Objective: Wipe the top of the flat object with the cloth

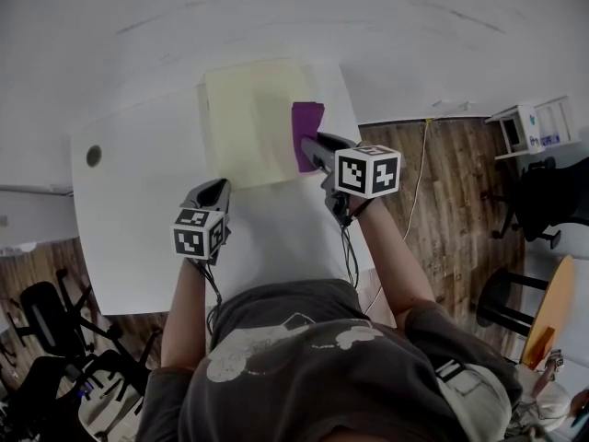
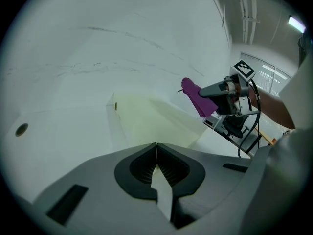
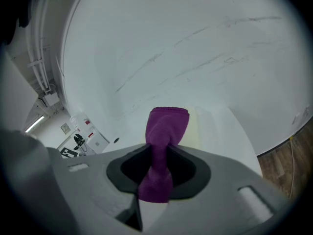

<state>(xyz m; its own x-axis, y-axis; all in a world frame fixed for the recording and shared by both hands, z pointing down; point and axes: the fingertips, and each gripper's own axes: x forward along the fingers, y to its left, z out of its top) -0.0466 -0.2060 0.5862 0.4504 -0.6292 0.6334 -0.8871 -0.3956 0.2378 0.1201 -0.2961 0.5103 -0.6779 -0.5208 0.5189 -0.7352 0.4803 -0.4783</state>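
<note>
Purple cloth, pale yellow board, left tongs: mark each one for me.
purple cloth (image 3: 168, 124), right gripper view, on its free folded end.
pale yellow board (image 1: 248, 122), head view, on the bare middle of its top.
left tongs (image 2: 156, 153), left gripper view, on the seam where the shut jaws meet.

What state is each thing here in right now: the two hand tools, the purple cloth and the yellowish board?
yellowish board: lying flat on the white table.
purple cloth: bunched up, over the right edge of the yellowish board.
right tool: shut on the purple cloth.
left tool: shut, holding nothing, by the near left corner of the yellowish board.
</note>
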